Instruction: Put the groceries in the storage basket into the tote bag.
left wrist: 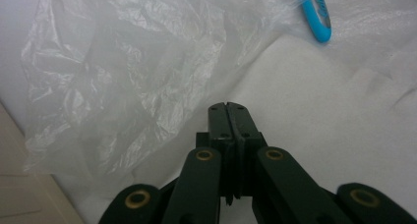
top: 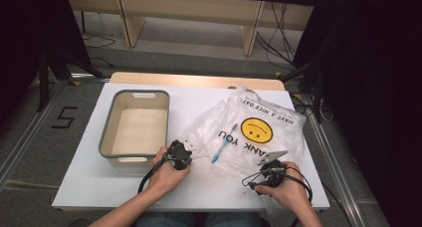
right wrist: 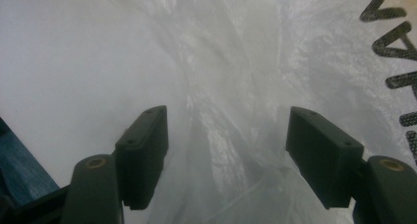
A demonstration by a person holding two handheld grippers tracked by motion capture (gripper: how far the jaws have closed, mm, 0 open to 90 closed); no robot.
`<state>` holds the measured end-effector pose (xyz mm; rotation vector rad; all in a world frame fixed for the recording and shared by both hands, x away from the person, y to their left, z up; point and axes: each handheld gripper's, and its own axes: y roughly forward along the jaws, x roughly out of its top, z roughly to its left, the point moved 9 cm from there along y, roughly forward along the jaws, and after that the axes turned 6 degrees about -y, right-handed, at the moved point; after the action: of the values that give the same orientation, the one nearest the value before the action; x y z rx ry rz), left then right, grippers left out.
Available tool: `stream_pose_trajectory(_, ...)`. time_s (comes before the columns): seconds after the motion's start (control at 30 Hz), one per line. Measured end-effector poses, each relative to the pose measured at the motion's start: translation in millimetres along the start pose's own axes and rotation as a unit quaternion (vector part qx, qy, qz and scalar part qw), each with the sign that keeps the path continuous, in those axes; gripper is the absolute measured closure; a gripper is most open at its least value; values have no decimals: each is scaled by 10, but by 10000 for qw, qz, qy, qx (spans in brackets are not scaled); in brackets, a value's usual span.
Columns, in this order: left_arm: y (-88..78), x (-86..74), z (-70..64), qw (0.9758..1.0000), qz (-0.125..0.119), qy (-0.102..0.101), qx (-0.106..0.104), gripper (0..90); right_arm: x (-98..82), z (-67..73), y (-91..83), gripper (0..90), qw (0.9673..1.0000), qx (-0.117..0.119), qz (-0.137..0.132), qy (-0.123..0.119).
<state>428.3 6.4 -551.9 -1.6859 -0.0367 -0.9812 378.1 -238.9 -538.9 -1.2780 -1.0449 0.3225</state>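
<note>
1. Your left claw (top: 185,148) is closed at the plastic bag (top: 259,132)'s left edge; whether film is pinched there, you cannot tell.
2. Your right claw (right wrist: 226,150) stands open over the bag's near edge, film between the jaws but not pressed.
3. The blue toothbrush (top: 223,143) lies at the bag's left side, apparently inside it.
4. The tub (top: 134,123) left of the bag is empty, so unloading looks barely begun.

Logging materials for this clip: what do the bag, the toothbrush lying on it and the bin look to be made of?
The bag looks like thin, translucent plastic film: it crinkles, catches light, and carries a printed smiley and lettering. The toothbrush appears to be glossy hard plastic, blue and white. The bin seems to be rigid matte plastic, grey rim with cream inside, with moulded handle slots; I cannot rule out another coating.
</note>
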Motion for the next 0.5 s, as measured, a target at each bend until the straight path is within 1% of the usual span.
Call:
stream_pose_trajectory(0.07, -1, 0, -2, 10000, -2, 0, 1, 895, -39, 4, 21, 383, 9999, -4, 123, -53)
stream_pose_trajectory(0.13, -1, -1, -3, 10000, 2, -1, -2, 895, -76, 7, 29, 466, 9996, 0, 257, -139)
stream_pose_trajectory(0.17, -1, -1, -3, 10000, 2, -1, -2, 895, -77, 15, 28, 513, 9996, 43, 245, -124)
stream_pose_trajectory(0.2, -4, -2, -5, 10000, 8, -1, -5, 895, -74, 16, 18, 587, 9996, 59, 237, -165)
stream_pose_trajectory(0.27, -10, -7, -8, 10000, 33, 19, -14, 895, -77, 7, 4, 701, 9995, 32, 265, -173)
stream_pose_trajectory(0.33, -15, -11, -16, 10000, 40, 9, -28, 895, -80, 12, 1, 789, 9995, 82, 266, -131)
stream_pose_trajectory(0.37, -15, -11, -16, 10000, 40, 9, -28, 895, -81, 8, -1, 827, 9995, 71, 266, -125)
stream_pose_trajectory(0.4, -20, -14, -28, 10000, 46, -4, -50, 895, -84, 1, -5, 856, 9995, 47, 282, -126)
stream_pose_trajectory(0.43, -20, -14, -28, 10000, 46, -4, -50, 895, -84, 1, -5, 856, 9995, 47, 282, -126)
stream_pose_trajectory(0.47, -24, -19, -49, 9999, 57, -5, -84, 896, -88, -25, -18, 886, 9994, -23, 296, -186)
stream_pose_trajectory(0.5, -26, -21, -60, 9999, 66, 9, -98, 895, -89, -39, -23, 891, 9993, -67, 300, -193)
